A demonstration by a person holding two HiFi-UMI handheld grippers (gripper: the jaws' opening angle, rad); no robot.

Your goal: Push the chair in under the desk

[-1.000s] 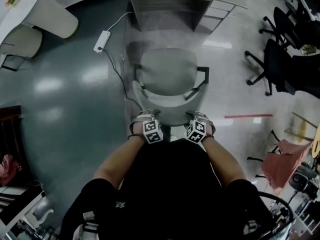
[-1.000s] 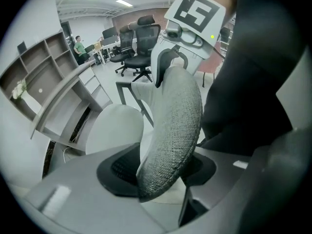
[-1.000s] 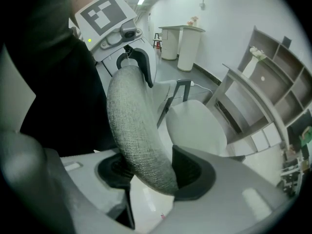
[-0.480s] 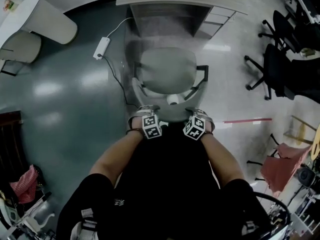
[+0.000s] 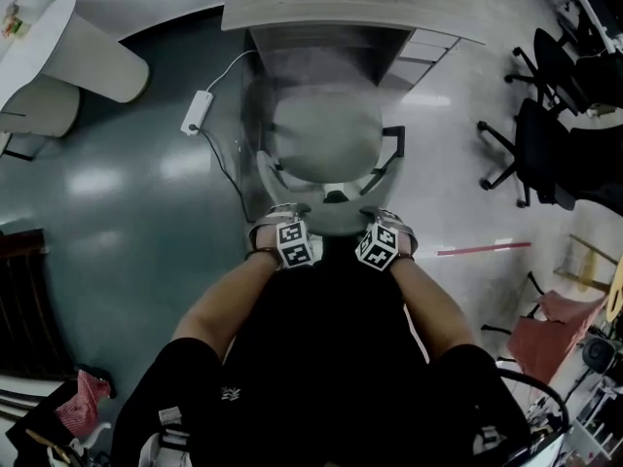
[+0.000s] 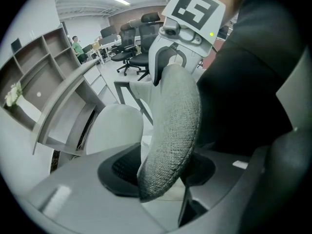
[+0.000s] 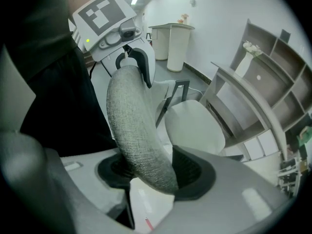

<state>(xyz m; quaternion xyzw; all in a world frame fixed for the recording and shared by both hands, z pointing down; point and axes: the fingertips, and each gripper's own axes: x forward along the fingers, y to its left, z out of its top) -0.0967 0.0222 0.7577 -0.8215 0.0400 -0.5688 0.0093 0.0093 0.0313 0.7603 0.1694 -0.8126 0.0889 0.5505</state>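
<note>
A grey office chair (image 5: 326, 134) stands in front of the wooden desk (image 5: 341, 8), its seat facing the opening beneath. My left gripper (image 5: 282, 214) clamps the left end of the fabric backrest (image 5: 331, 222), and my right gripper (image 5: 380, 216) clamps the right end. In the left gripper view the backrest (image 6: 173, 126) runs between the pads, and the left gripper (image 6: 161, 172) jaws are closing tighter on it. In the right gripper view the backrest (image 7: 136, 130) sits pinched in the right gripper (image 7: 156, 174). The chair's base is hidden.
A white power strip (image 5: 198, 111) with its cable lies on the floor left of the chair. A drawer unit (image 5: 428, 42) stands under the desk's right side. Black office chairs (image 5: 540, 134) stand at right, a white round table (image 5: 78, 37) at left.
The chair has rolled forward toward the desk, with both grippers still on the backrest. More of the desk top shows, and the gap between seat and desk has shrunk.
</note>
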